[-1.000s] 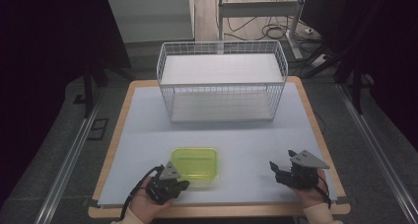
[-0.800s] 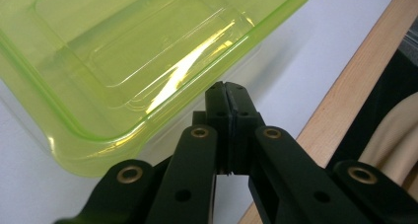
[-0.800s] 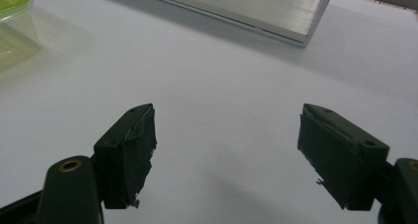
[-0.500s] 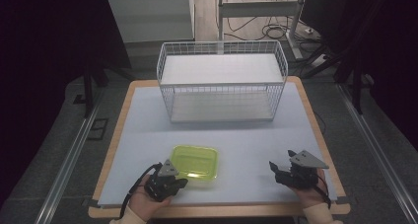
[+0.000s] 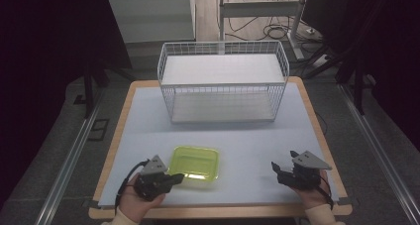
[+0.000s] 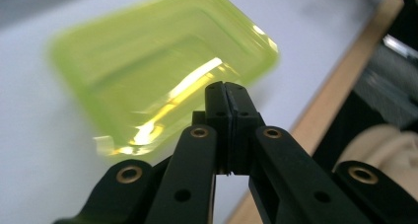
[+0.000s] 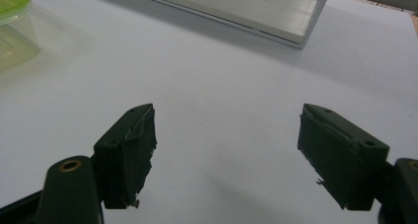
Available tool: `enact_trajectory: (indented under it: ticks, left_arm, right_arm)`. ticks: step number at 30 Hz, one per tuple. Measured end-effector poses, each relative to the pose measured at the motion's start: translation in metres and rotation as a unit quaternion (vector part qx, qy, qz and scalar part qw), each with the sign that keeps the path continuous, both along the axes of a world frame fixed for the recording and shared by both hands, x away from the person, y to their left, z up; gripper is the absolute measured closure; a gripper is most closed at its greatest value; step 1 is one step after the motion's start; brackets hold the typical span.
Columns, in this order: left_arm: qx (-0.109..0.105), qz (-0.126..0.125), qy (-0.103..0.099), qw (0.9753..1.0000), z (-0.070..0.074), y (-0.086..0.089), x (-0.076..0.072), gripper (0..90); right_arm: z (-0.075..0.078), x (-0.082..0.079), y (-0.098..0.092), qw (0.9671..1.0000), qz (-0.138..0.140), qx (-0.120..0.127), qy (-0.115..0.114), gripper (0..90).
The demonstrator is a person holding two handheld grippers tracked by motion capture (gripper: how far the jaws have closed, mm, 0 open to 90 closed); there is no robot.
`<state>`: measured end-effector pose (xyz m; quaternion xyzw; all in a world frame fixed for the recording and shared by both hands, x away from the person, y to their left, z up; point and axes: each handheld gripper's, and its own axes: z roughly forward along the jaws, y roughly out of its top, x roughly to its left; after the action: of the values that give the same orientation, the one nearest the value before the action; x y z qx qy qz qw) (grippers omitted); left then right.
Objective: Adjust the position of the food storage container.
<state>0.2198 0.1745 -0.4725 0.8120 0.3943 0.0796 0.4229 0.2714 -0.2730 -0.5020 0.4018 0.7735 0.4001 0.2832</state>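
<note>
A translucent yellow-green plastic container [image 5: 194,161], shallow and rectangular with rounded corners, sits on the pale blue-grey tabletop [image 5: 247,136] near the front edge, somewhat left of centre. The left gripper [image 5: 174,177] lies at the front-left part of the tabletop with its tips at the container's front-left corner; in the left gripper view [image 6: 226,93] its two black jaws are pressed flat together with nothing between them, the container just beyond the tips. The right gripper [image 5: 277,169] rests near the front-right corner of the tabletop, well apart from the container; in the right gripper view [image 7: 226,155] its jaws stand wide apart over bare surface, holding nothing. A white wire basket [image 5: 223,66] with a white floor stands along the far edge, centred.
</note>
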Motion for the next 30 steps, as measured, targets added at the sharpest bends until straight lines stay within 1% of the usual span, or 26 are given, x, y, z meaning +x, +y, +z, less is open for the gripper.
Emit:
enact_trajectory:
  ticks: [1,2,3,4,5,8,11,14,15,16,17,18,19,20,21,23,26,27,30]
  left_arm:
    - [-0.006,0.025,-0.001,0.9997,0.001,0.014,0.006,90.0]
    - [-0.006,0.025,-0.001,0.9997,0.001,0.014,0.006,90.0]
    - [-0.006,0.051,0.002,0.9987,-0.002,0.027,0.013,90.0]
    - [-0.006,0.051,0.002,0.9987,-0.002,0.027,0.013,90.0]
    - [-0.009,0.06,0.007,0.9982,-0.005,0.032,0.016,90.0]
    - [-0.007,0.08,0.02,0.9965,-0.015,0.044,0.024,90.0]
    - [-0.001,0.089,0.035,0.9954,-0.026,0.047,0.033,90.0]
    - [0.004,0.086,0.053,0.9949,-0.036,0.046,0.04,90.0]
    - [0.004,0.081,0.06,0.9949,-0.04,0.043,0.044,90.0]
    - [0.004,0.081,0.06,0.9949,-0.04,0.043,0.044,90.0]
    - [0.011,0.077,0.063,0.995,-0.043,0.039,0.046,90.0]
    - [0.011,0.077,0.063,0.995,-0.043,0.039,0.046,90.0]
    - [0.008,0.076,0.07,0.9946,-0.047,0.037,0.049,90.0]
    - [0.008,0.076,0.07,0.9946,-0.047,0.037,0.049,90.0]
    - [0.007,0.076,0.075,0.9942,-0.048,0.037,0.051,90.0]
    - [-0.001,0.069,0.089,0.9937,-0.053,0.035,0.054,90.0]
    - [0.001,0.066,0.092,0.9936,-0.055,0.033,0.054,90.0]
    - [-0.005,0.062,0.094,0.9936,-0.055,0.031,0.054,90.0]
    - [-0.007,0.059,0.096,0.9936,-0.055,0.029,0.054,90.0]
  right_arm:
    - [0.0,0.001,0.0,1.0,0.001,0.0,0.0,22.4]
    - [0.0,0.001,0.0,1.0,0.001,0.0,0.0,22.4]
    - [0.0,0.001,0.0,1.0,0.002,0.001,0.0,22.4]
    - [0.0,0.001,0.0,1.0,0.002,0.001,0.0,22.4]
    - [0.0,0.001,0.0,1.0,0.002,0.001,0.0,22.4]
    - [0.0,0.0,0.0,1.0,0.003,0.003,-0.001,22.4]
    - [0.001,0.0,0.001,1.0,0.004,0.002,-0.001,22.4]
    - [0.0,0.0,0.001,1.0,0.005,0.002,-0.001,22.4]
    - [0.0,0.0,0.001,1.0,0.005,0.002,0.0,22.4]
    - [0.0,0.0,0.001,1.0,0.005,0.002,0.0,22.4]
    - [0.0,0.0,0.001,1.0,0.005,0.002,0.0,22.4]
    - [0.0,0.0,0.001,1.0,0.005,0.002,0.0,22.4]
    - [0.0,0.001,0.001,1.0,0.005,0.002,0.0,22.4]
    - [0.0,0.001,0.001,1.0,0.005,0.002,0.0,22.4]
    - [-0.001,0.001,0.001,1.0,0.005,0.002,0.0,22.4]
    - [-0.001,0.0,0.001,1.0,0.005,0.002,0.0,22.4]
    - [-0.001,0.0,0.001,1.0,0.006,0.001,0.0,22.4]
    - [-0.001,0.0,0.002,1.0,0.006,0.0,0.001,22.4]
    - [-0.001,0.001,0.002,1.0,0.006,-0.001,0.002,22.4]
